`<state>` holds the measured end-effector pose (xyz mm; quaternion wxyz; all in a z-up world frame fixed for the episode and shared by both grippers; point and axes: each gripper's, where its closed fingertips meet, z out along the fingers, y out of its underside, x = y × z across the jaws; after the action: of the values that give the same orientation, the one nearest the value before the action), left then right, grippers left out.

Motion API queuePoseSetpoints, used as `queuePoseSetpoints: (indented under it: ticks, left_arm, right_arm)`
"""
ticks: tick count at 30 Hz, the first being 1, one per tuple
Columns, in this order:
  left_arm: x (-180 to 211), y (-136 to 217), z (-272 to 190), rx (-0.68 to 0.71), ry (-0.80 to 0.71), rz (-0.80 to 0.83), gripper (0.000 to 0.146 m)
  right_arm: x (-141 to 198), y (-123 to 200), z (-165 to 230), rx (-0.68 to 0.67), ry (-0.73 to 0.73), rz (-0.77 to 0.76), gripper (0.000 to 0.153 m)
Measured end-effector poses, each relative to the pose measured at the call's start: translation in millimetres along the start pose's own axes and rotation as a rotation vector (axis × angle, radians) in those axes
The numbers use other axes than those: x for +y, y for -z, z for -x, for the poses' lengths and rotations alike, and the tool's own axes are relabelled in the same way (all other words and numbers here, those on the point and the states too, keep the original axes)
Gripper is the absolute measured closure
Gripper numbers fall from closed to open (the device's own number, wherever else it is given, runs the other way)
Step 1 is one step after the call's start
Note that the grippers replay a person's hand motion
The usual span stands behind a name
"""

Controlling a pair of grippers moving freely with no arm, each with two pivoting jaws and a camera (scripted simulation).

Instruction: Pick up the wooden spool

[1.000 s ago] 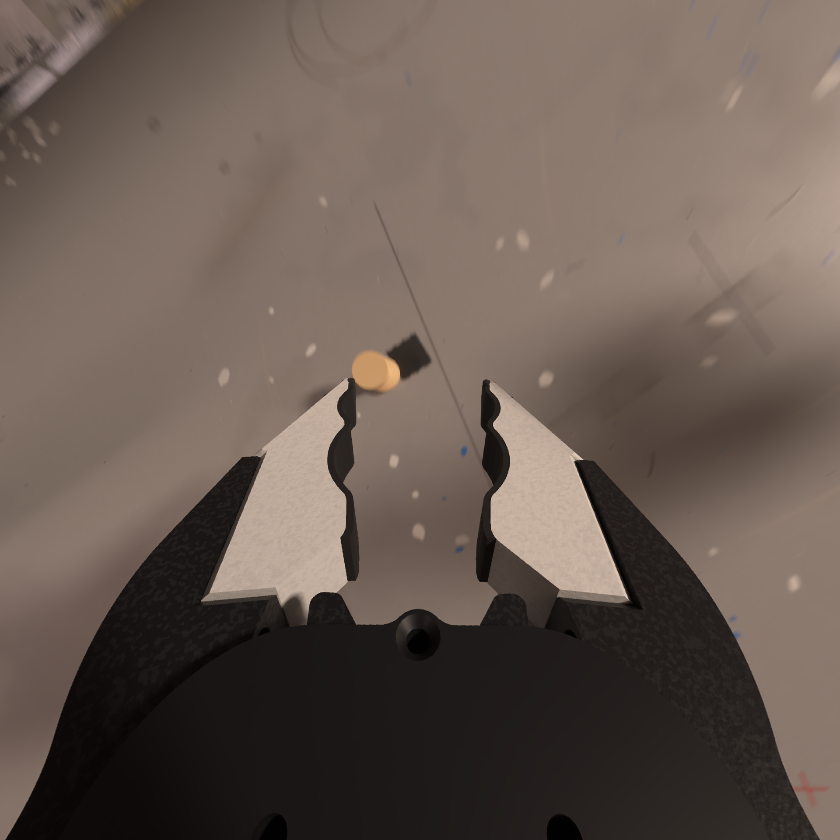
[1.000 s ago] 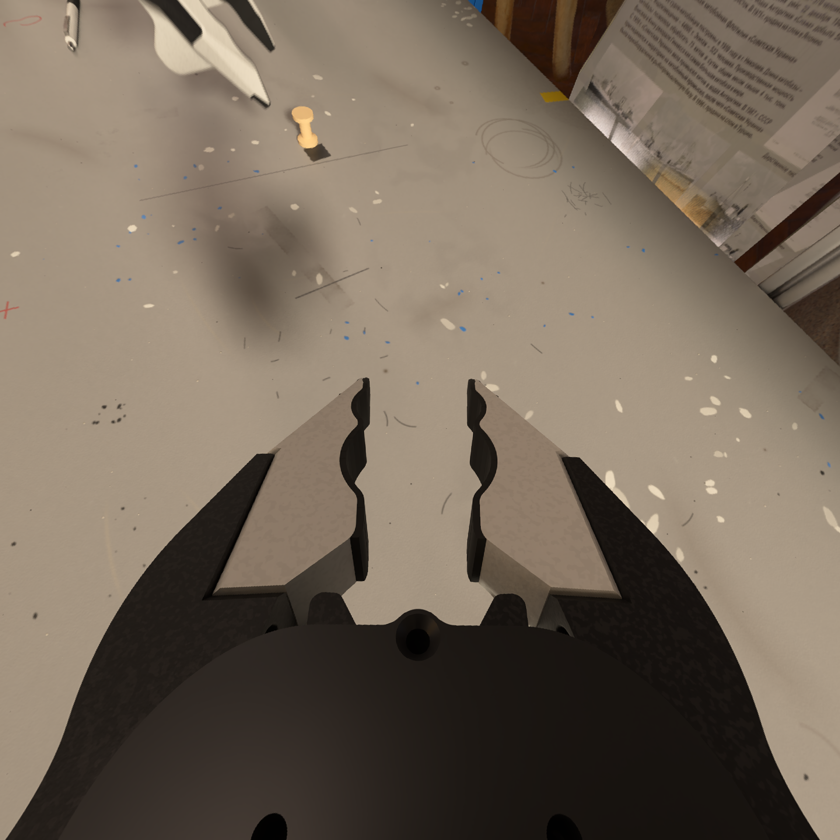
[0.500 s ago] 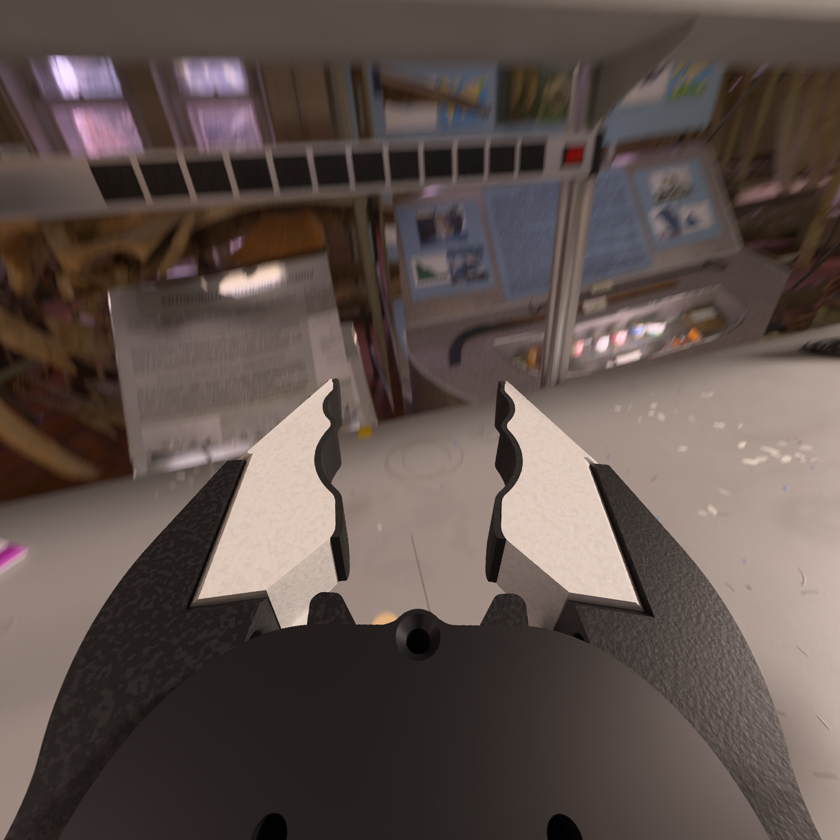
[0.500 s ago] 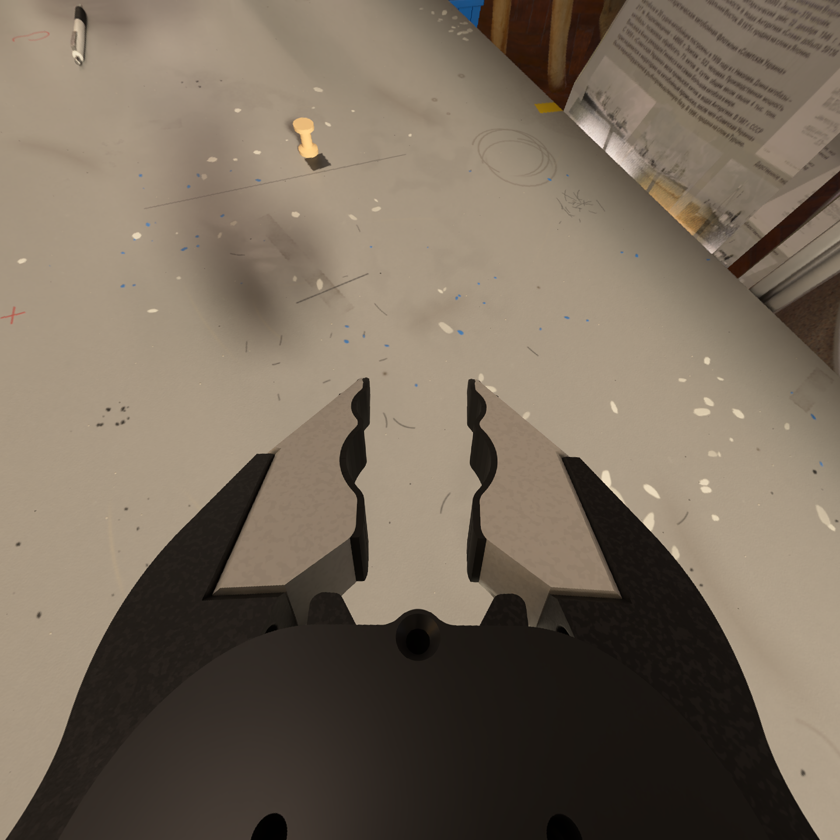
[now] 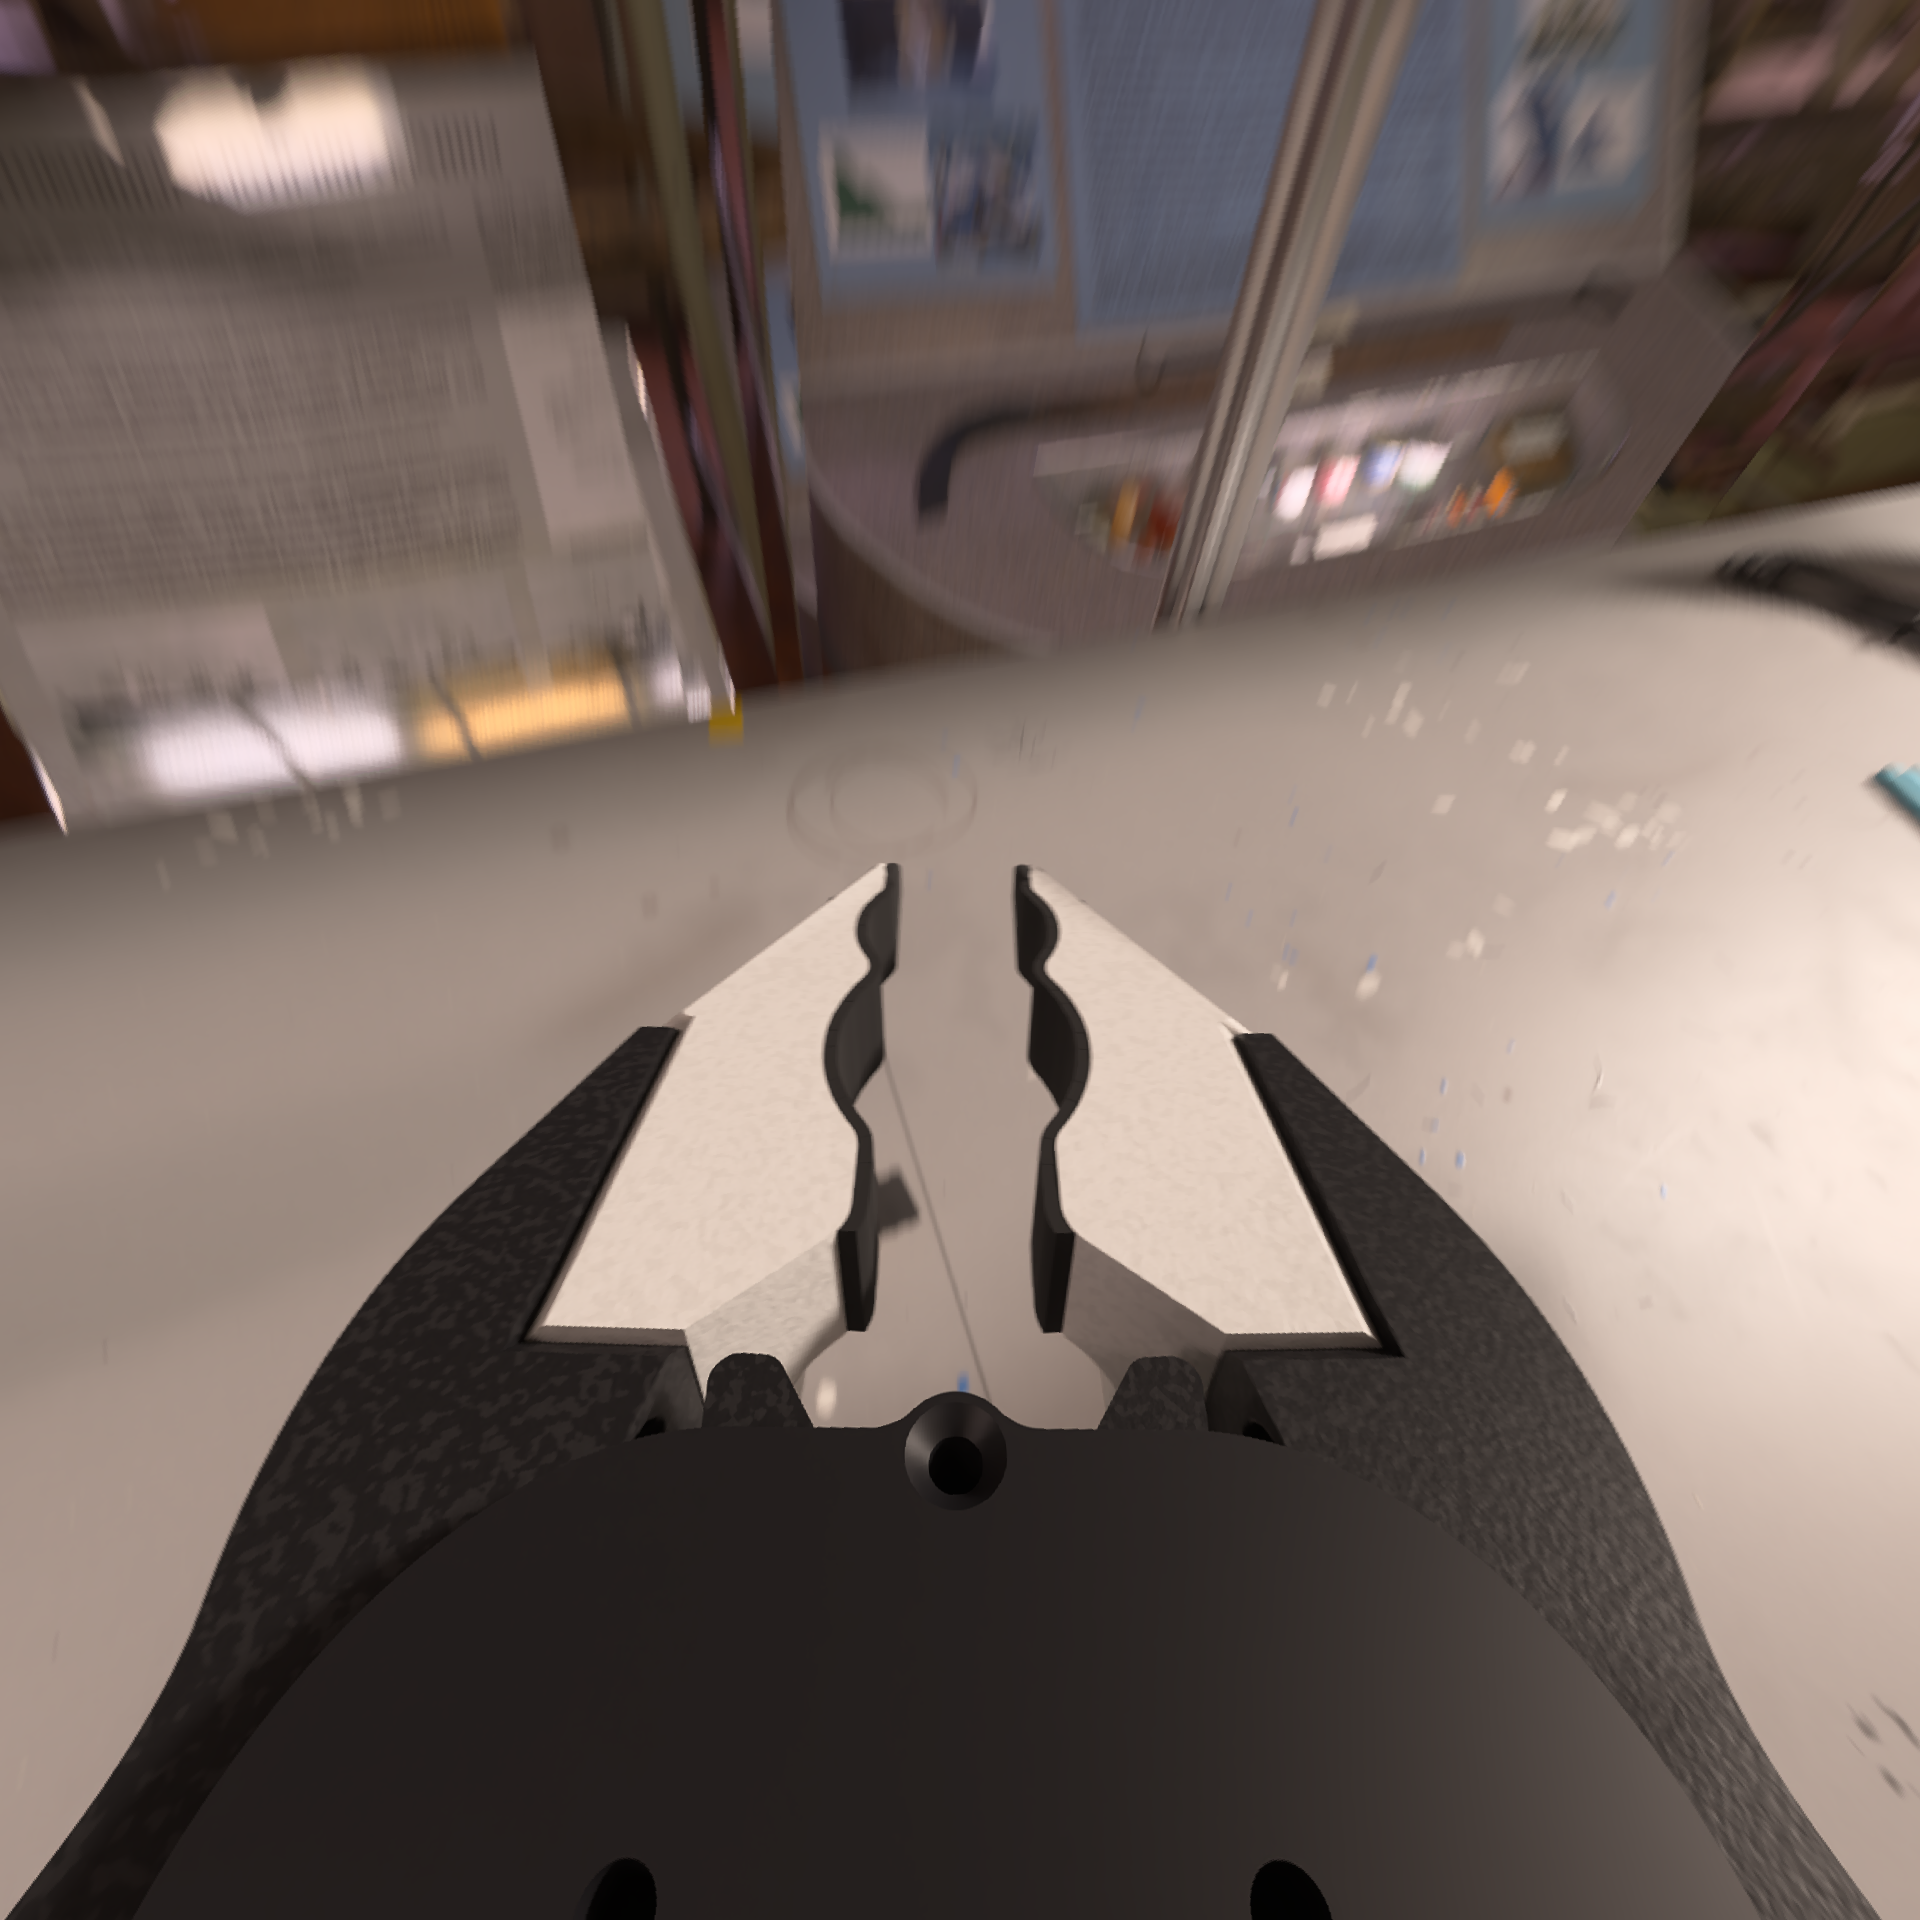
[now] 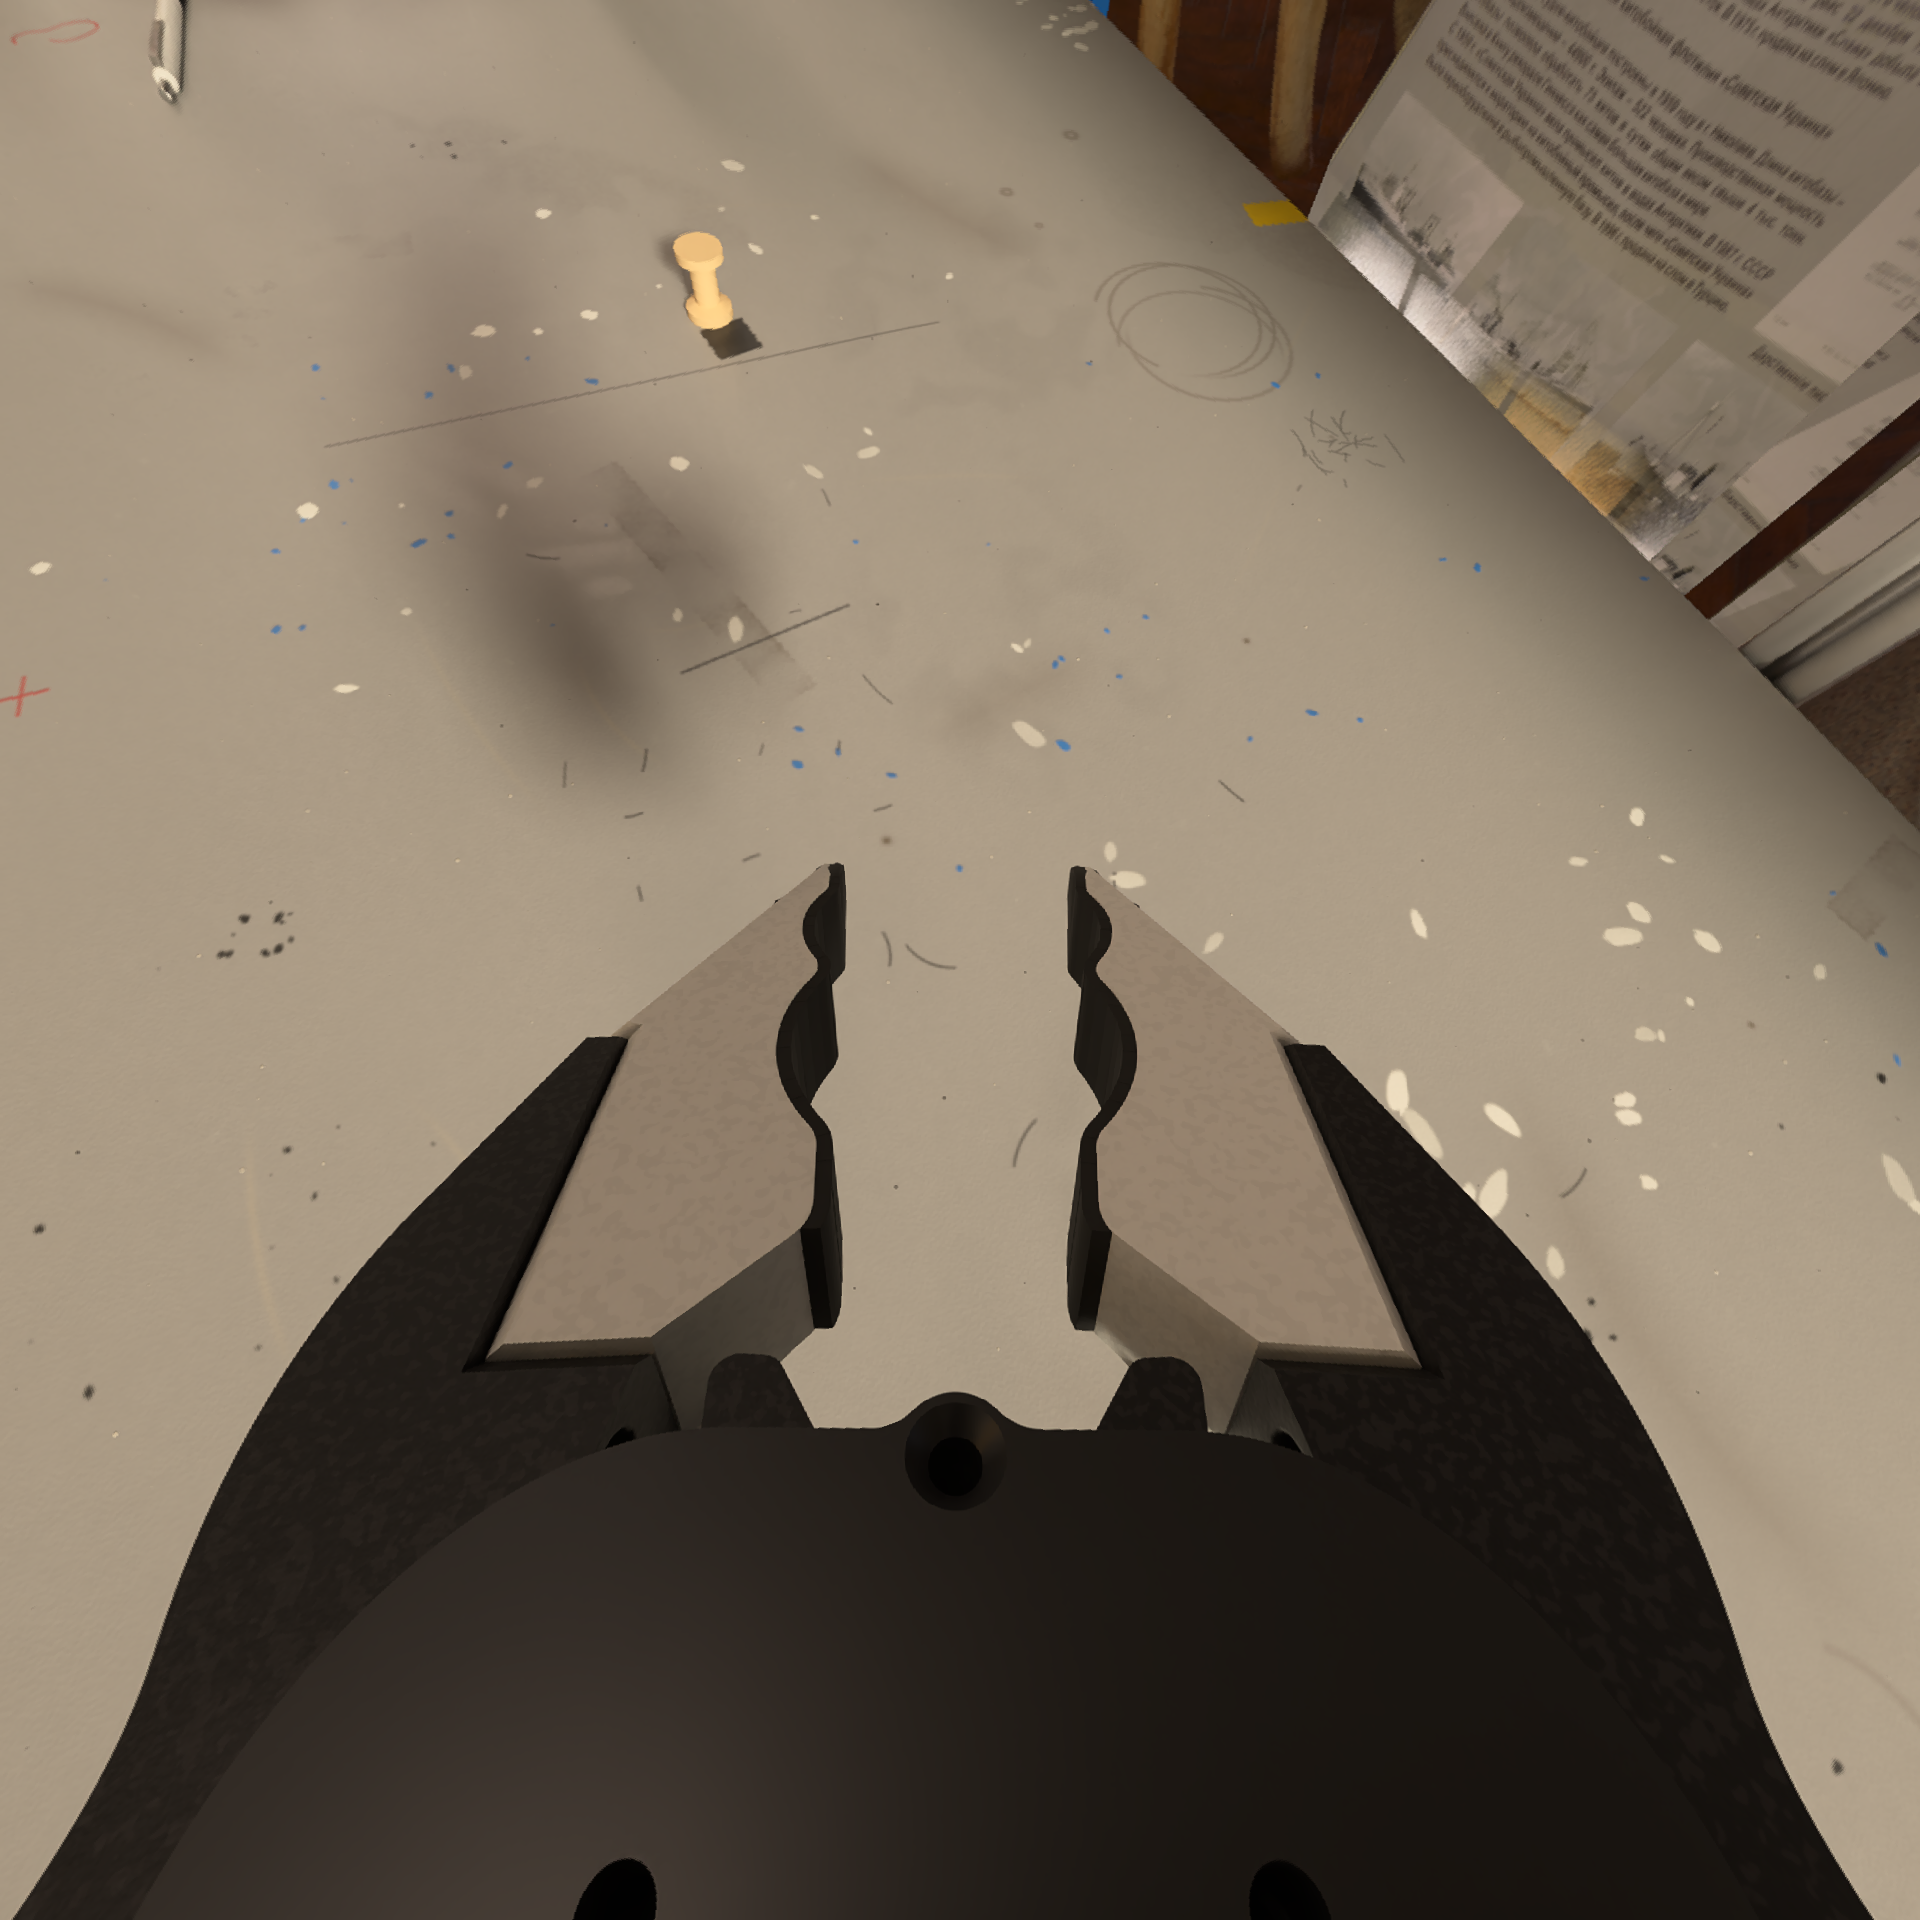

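Observation:
The wooden spool (image 6: 704,281) is small and pale, with a dark shadow patch beside it. It rests on the grey speckled table (image 6: 1143,623), far ahead and a little left of my right gripper (image 6: 956,873). That gripper is open and empty, low over the table. My left gripper (image 5: 958,873) points across the table towards the far edge. Its jaws stand a narrow gap apart with nothing between them. The spool is hidden in the left wrist view, which is blurred. The left gripper does not show in the right wrist view.
A pen (image 6: 166,52) lies at the far left. Printed paper sheets (image 6: 1662,260) hang beyond the table's right edge. A pencilled ring (image 6: 1195,327) marks the table near that edge. A teal object (image 5: 1901,779) sits at the right border.
The left gripper tilted up from looking down at the spool to looking across the table, and its jaws narrowed. It left the right wrist view. The spool stayed put.

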<state>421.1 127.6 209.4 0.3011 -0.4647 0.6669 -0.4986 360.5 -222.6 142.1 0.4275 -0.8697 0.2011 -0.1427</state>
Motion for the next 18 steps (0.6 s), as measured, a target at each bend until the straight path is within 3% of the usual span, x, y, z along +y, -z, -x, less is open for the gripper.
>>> queuePoseSetpoints:
  ticks: [7,10,18]
  left_arm:
    - [94,-37,24,-0.091,0.283,0.579,0.067]
    - [116,-44,29,-0.161,0.402,0.675,0.062]
    - [146,-62,28,-0.31,0.387,0.883,0.056]
  right_arm:
    - [0,-1,2,-0.011,0.002,0.006,0.11]
    - [0,-1,4,-0.02,0.008,0.012,0.11]
    - [0,2,5,-0.029,0.012,0.009,0.11]
